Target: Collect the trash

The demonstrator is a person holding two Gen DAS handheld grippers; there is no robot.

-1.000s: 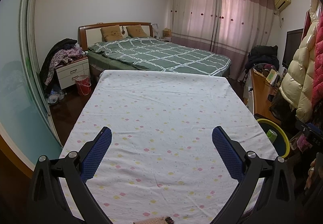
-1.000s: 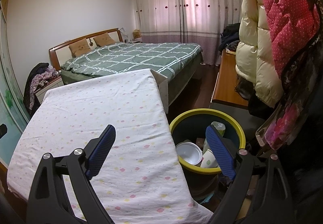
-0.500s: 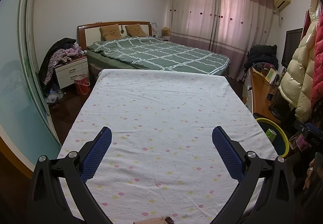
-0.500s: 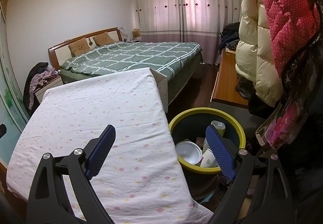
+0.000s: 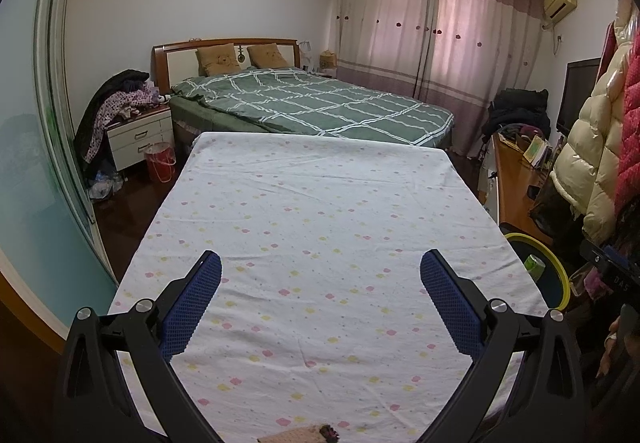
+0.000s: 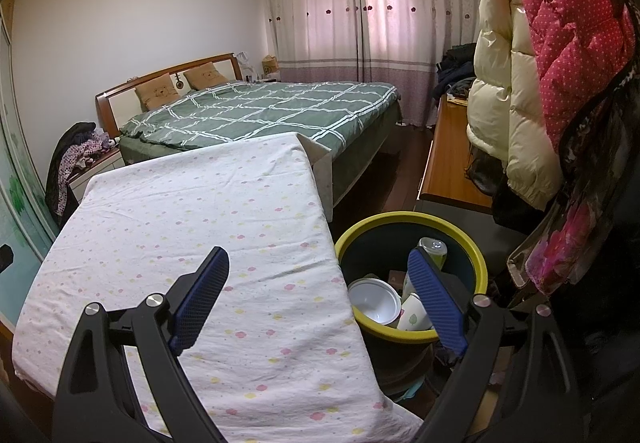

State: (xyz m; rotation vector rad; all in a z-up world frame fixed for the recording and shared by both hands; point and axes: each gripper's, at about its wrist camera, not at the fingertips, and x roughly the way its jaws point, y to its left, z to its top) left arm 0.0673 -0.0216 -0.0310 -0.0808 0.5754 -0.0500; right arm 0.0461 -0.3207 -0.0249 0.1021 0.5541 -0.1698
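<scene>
A dark bin with a yellow rim (image 6: pixel 476 263) stands right of the cloth-covered table (image 6: pixel 180 227). It holds a white bowl (image 6: pixel 374 301), a paper cup (image 6: pixel 414 317) and a green can (image 6: pixel 434 249). My right gripper (image 6: pixel 318 263) is open and empty, above the table's right edge and the bin. My left gripper (image 5: pixel 320 265) is open and empty above the table (image 5: pixel 320 203). The bin's rim (image 5: pixel 554 267) and the can (image 5: pixel 534 265) show at the right of the left wrist view.
A green checked bed (image 5: pixel 312 103) lies beyond the table. A nightstand piled with clothes (image 5: pixel 136 131) and a red basket (image 5: pixel 160 161) stand at the left. A wooden cabinet (image 6: pixel 448 155) and hanging coats (image 6: pixel 520 83) are at the right.
Both views have shifted only slightly. Both grippers stay open and empty.
</scene>
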